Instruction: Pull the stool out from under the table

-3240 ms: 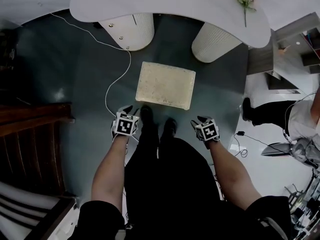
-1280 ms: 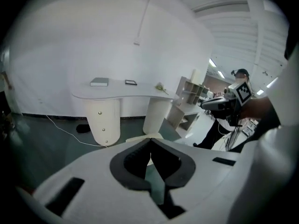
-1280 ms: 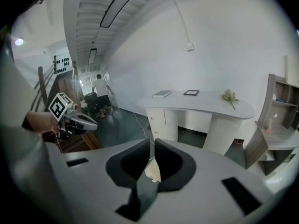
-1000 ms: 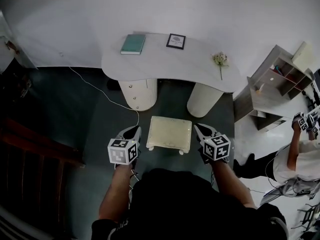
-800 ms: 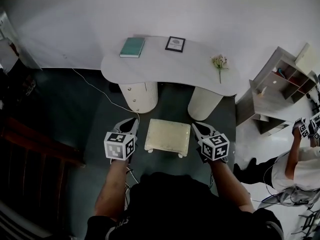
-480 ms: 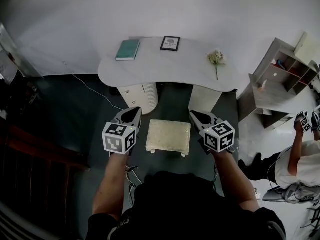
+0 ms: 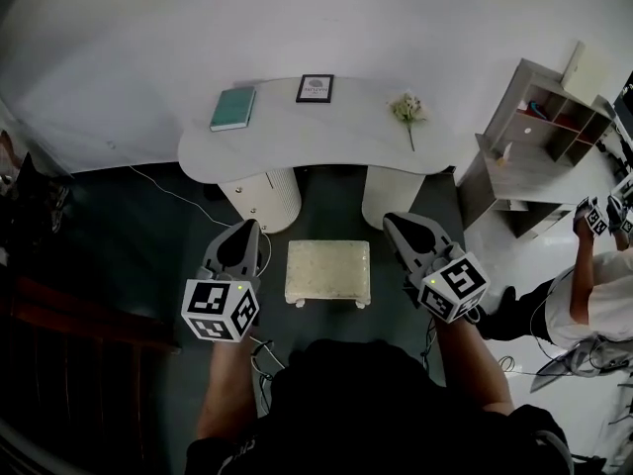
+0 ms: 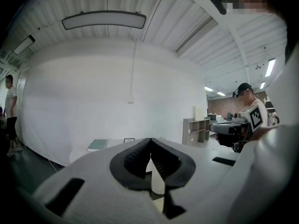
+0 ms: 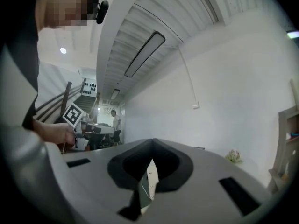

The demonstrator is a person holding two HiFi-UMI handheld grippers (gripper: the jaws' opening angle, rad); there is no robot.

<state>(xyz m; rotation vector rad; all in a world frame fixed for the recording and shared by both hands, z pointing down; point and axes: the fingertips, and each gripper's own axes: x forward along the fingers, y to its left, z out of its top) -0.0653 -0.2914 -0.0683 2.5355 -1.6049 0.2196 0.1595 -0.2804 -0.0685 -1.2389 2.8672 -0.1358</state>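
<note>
In the head view the cream stool (image 7: 328, 270) stands on the dark floor in front of the white table (image 7: 316, 132), clear of its two ribbed legs. My left gripper (image 7: 244, 228) is raised to the stool's left, and my right gripper (image 7: 395, 224) to its right. Neither touches the stool. Both point forward toward the table, jaws shut, nothing between them. In the left gripper view my left gripper (image 8: 150, 142) has its tips meeting, with the table behind. My right gripper (image 9: 152, 142) in the right gripper view is likewise closed and empty.
On the table lie a teal book (image 7: 232, 108), a small framed picture (image 7: 315, 88) and a flower sprig (image 7: 406, 112). A white cable (image 7: 178, 196) runs over the floor at left. A wooden shelf unit (image 7: 539, 132) and another person (image 7: 593, 285) are at right. Dark wooden furniture (image 7: 59, 354) is at left.
Both grippers have risen and spread slightly away from the stool, now pointing up toward the table. The head view has tilted up and back. The stool has stayed in place on the floor.
</note>
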